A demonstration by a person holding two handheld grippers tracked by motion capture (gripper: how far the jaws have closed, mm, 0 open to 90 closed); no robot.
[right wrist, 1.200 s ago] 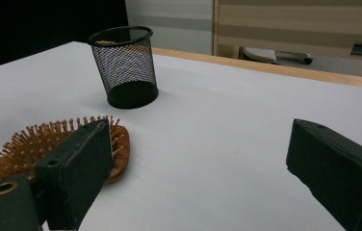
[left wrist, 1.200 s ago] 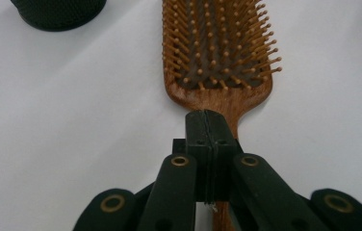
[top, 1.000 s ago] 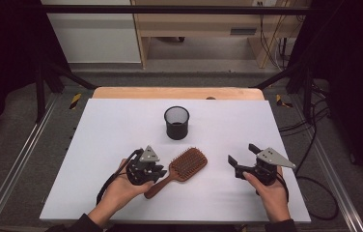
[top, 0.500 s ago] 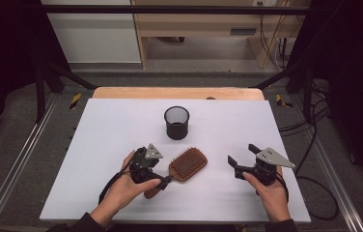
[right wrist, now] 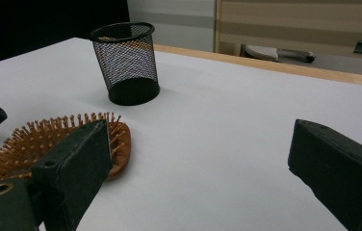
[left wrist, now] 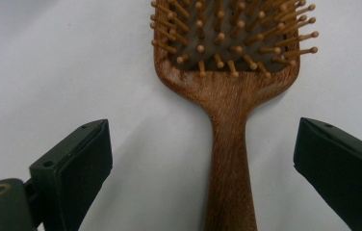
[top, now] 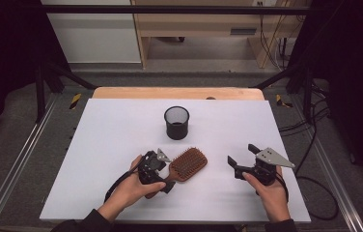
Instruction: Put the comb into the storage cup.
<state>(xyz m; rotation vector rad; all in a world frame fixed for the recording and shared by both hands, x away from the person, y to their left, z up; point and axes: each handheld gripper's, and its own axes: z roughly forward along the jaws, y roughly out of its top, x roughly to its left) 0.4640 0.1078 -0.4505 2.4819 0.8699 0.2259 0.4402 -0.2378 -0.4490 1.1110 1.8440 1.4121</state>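
A wooden paddle hairbrush (top: pixel 188 164) lies bristles up on the white table (top: pixel 117 130), its handle pointing toward the person's left hand. My left gripper (top: pixel 164 172) stands open over that handle, and its jaws have just been opening. In the left gripper view the handle (left wrist: pixel 229 159) runs up between the two wide-apart pads (left wrist: pixel 80 166) without touching either. My right gripper (top: pixel 241 155) rests open to the right of the brush with nothing in it. The right gripper view has the brush head (right wrist: pixel 49 139) at the left, beyond its own gripper (right wrist: pixel 198 168).
A black mesh cup (top: pixel 176 122) stands upright behind the brush; in the right gripper view the cup (right wrist: pixel 127 62) is at the upper left. A wooden strip (top: pixel 179 93) edges the table's far side. Metal rails run along both sides, and cables (top: pixel 314 145) trail at the right.
The left gripper has shifted right and lower onto the brush handle, and its jaws have opened wide. The right gripper and the brush have not moved.
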